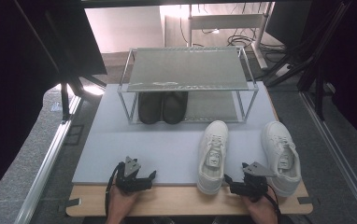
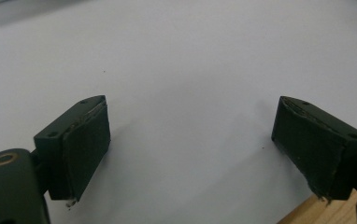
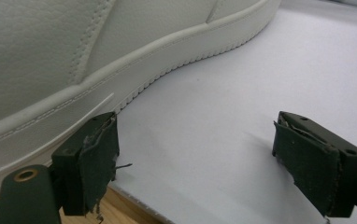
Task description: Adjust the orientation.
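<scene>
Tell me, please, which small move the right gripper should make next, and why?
Probably shift the right gripper sideways until the heel of the left white sneaker sits between its jaws. They stand open with that sneaker's sole beside one jaw, not between them. The rack behind has free space next to the dark shoes.

Two white leather lace-up sneakers are sitting upright on the pale mat, toes pointing far: the left sneaker lying near centre-right, heel over the near edge, the right sneaker angling slightly, well apart.
</scene>
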